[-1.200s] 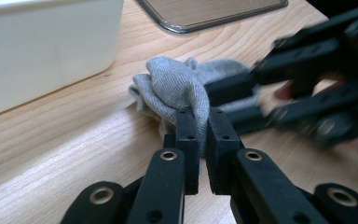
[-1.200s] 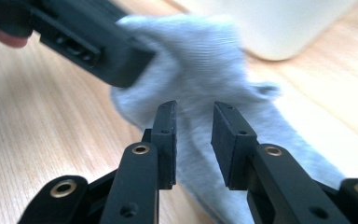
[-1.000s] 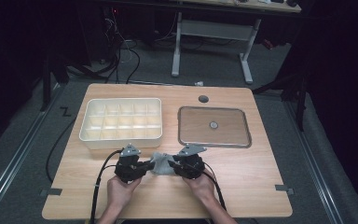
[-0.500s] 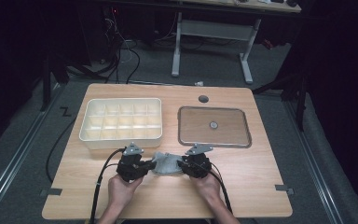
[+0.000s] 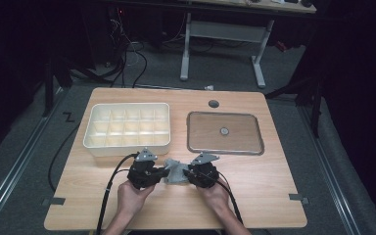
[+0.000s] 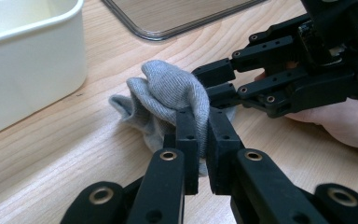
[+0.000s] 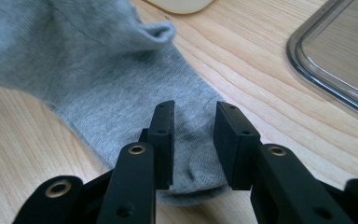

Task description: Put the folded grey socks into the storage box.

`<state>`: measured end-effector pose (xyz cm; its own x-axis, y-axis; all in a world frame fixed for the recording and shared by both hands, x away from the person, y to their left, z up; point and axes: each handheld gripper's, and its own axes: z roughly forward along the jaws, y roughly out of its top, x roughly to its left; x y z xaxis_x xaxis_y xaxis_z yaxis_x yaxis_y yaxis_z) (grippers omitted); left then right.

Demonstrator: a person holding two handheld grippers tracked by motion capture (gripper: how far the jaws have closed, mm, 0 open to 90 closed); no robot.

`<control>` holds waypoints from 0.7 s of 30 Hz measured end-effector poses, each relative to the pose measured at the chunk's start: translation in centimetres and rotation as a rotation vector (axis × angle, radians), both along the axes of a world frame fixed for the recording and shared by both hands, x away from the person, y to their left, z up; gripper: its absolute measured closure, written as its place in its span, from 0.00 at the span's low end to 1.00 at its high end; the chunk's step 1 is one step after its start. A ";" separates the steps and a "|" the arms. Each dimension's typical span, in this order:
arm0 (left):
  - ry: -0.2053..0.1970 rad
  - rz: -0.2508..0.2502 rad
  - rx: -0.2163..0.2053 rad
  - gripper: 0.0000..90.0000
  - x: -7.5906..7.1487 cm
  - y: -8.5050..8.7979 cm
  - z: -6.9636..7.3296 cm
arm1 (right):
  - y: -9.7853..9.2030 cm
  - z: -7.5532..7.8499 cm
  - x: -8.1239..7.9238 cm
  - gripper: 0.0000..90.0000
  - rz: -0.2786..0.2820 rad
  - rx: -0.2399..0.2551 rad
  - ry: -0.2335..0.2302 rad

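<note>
A grey sock (image 5: pixel 176 171) lies bunched on the wooden table (image 5: pixel 274 196) between both grippers. My left gripper (image 6: pixel 203 121) is shut on a raised fold of the sock (image 6: pixel 163 93). It comes in from the left in the high view (image 5: pixel 165 172). My right gripper (image 7: pixel 193 121) reaches over the flat end of the sock (image 7: pixel 98 70). Its jaws stand apart, with cloth lying under the gap and not pinched. In the left gripper view, the right gripper (image 6: pixel 216 84) meets the sock from the far side.
A cream compartment box (image 5: pixel 127 139) stands just behind the left gripper, close to the sock. A shallow metal-rimmed tray (image 5: pixel 225 149) sits behind the right gripper, its rim (image 7: pixel 307 60) near the jaws. Cables trail toward the front table edge.
</note>
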<state>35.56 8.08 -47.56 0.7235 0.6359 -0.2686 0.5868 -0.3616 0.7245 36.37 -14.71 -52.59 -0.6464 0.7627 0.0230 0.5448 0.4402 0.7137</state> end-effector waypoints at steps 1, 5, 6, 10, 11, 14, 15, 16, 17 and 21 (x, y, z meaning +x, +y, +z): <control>0.003 0.000 0.000 0.94 0.1 0.0 0.0 | 0.1 0.0 0.0 0.77 0.002 0.001 0.000; 0.005 -0.001 -0.002 0.94 0.2 0.1 0.0 | 0.6 -0.1 0.2 0.77 0.009 0.017 0.004; 0.004 -0.002 -0.006 0.94 0.2 0.1 0.0 | 0.7 -0.1 0.2 0.77 0.012 0.019 0.005; 0.000 -0.013 -0.002 0.94 0.2 -0.1 0.2 | 1.2 -0.2 0.3 0.77 0.017 0.026 0.006; 0.000 -0.020 -0.002 0.94 0.3 -0.2 0.3 | 1.4 -0.1 0.3 0.77 0.017 0.028 0.011; 0.002 -0.039 0.005 0.94 0.4 -0.7 0.5 | 1.7 -0.2 0.4 0.77 0.026 0.037 0.014; 0.002 -0.045 0.012 0.94 0.4 -0.9 0.5 | 1.8 -0.2 0.4 0.77 0.026 0.039 0.018; 0.003 -0.051 0.022 0.94 0.5 -1.1 0.5 | 1.9 -0.2 0.4 0.77 0.030 0.040 0.016; 0.006 -0.053 0.021 0.94 0.6 -1.3 0.5 | 2.0 -0.2 0.4 0.77 0.030 0.044 0.018; 0.028 -0.059 0.024 0.94 1.2 -1.7 -0.1 | 2.1 -0.3 0.5 0.77 0.041 0.061 0.023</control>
<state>36.74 6.37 -47.69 0.7527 0.5986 -0.2743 0.5836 -0.4135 0.6989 36.89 -12.59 -52.84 -0.6761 0.7320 0.0839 0.5434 0.4185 0.7278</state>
